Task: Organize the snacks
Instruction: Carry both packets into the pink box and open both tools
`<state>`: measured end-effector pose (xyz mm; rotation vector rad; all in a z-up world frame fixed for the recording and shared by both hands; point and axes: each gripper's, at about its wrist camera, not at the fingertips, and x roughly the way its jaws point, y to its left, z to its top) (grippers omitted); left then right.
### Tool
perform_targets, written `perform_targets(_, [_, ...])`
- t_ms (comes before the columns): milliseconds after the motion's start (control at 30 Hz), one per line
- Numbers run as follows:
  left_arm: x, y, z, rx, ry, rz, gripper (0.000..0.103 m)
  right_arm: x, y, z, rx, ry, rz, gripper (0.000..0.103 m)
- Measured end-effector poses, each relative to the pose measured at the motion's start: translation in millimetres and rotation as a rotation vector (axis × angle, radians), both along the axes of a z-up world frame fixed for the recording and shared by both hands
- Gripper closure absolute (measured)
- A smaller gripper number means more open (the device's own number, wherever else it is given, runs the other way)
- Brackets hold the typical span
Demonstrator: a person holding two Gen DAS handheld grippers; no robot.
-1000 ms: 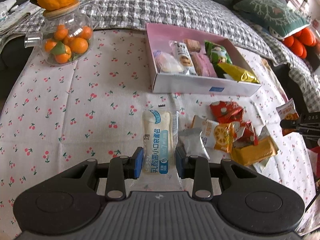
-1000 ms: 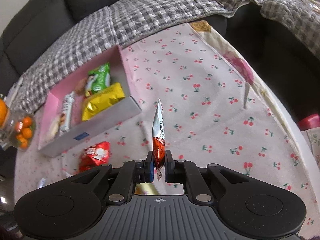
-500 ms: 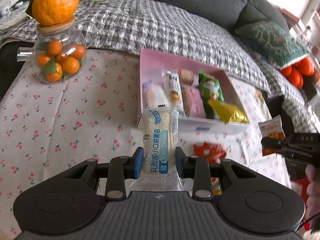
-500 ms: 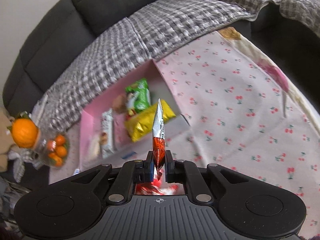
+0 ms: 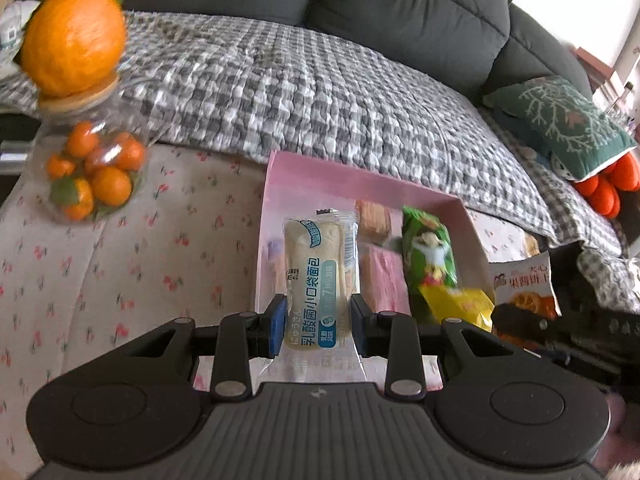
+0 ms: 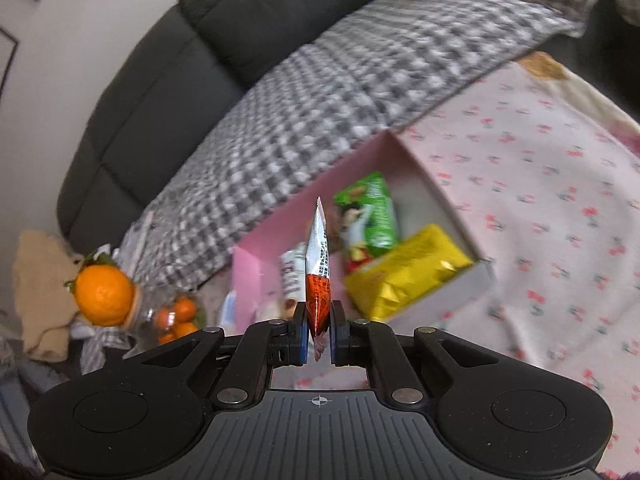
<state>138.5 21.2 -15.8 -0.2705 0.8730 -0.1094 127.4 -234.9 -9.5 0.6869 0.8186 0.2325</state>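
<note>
My left gripper (image 5: 319,326) is shut on a white bread packet (image 5: 319,280) with blue print, held above the near left part of the pink snack box (image 5: 340,178). My right gripper (image 6: 319,334) is shut on an orange snack packet (image 6: 318,264), seen edge-on, held in the air in front of the pink box (image 6: 436,196). The box holds a green packet (image 5: 430,248), a yellow packet (image 5: 460,306) and pink and beige snacks. The orange packet (image 5: 524,288) also shows at the right of the left wrist view.
A glass jar of small oranges (image 5: 92,172) with a big orange (image 5: 74,36) on its lid stands at the left on the cherry-print cloth (image 5: 120,260). A grey checked blanket (image 5: 300,88) covers the sofa behind. A green cushion (image 5: 560,124) lies at the right.
Both grippers have risen and moved toward the pink box with their packets. The loose snacks on the cloth have dropped out of view.
</note>
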Motion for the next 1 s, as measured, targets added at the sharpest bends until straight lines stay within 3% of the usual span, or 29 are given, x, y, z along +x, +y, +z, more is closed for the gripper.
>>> perform_targets(267, [36, -6, -11, 0.050, -0.005, -0.024, 0.073, 21, 14, -12, 0.006, -0.040, 0.058, 0.094])
perform_targets(767, [63, -12, -19, 0.088, -0.044, -0.017, 0.072, 33, 17, -24, -0.016, -0.042, 0.041, 0.086])
perform_targets(833, [64, -13, -18, 0.101, -0.057, -0.005, 0.069, 33, 16, -24, -0.018, -0.038, 0.032, 0.083])
perform_targets(900, [63, -13, -17, 0.105, -0.064, -0.003, 0.060, 32, 14, -24, -0.017, -0.034, 0.017, 0.073])
perform_targets(1000, [62, -13, -15, 0.106, -0.051, -0.006, 0.058, 32, 11, -24, -0.006, -0.028, 0.009, 0.071])
